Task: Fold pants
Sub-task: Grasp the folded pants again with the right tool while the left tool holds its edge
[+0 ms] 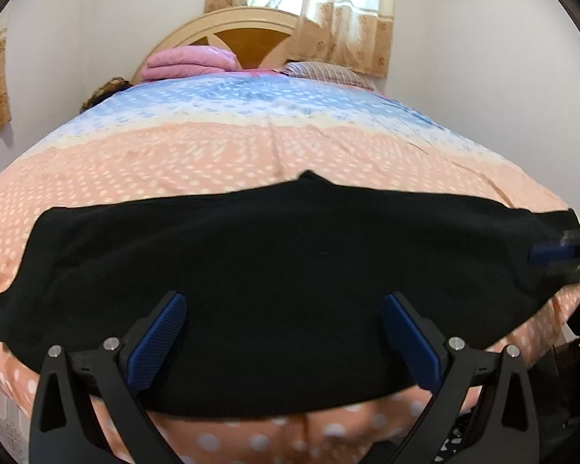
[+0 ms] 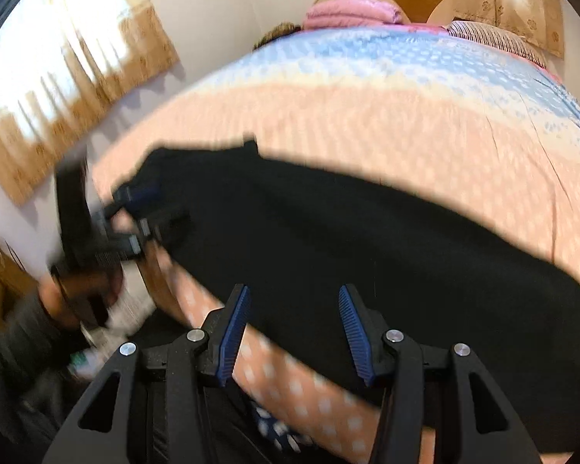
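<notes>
Both grippers are wide open and holding nothing: left gripper (image 1: 284, 311), right gripper (image 2: 293, 305). The black pants (image 1: 274, 270) sprawl across mid-frame on the dotted bedspread (image 1: 212, 147). They look soft and floppy, probably light; I'd pinch an end.

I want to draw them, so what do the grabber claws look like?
Each one, the left gripper and the right gripper, is a black plastic frame shaped like a big V, with triangle cut-outs in its arms and round silver bolts at the joints. The two fingers wear flat, bumpy blue pads. No cables show.
</notes>
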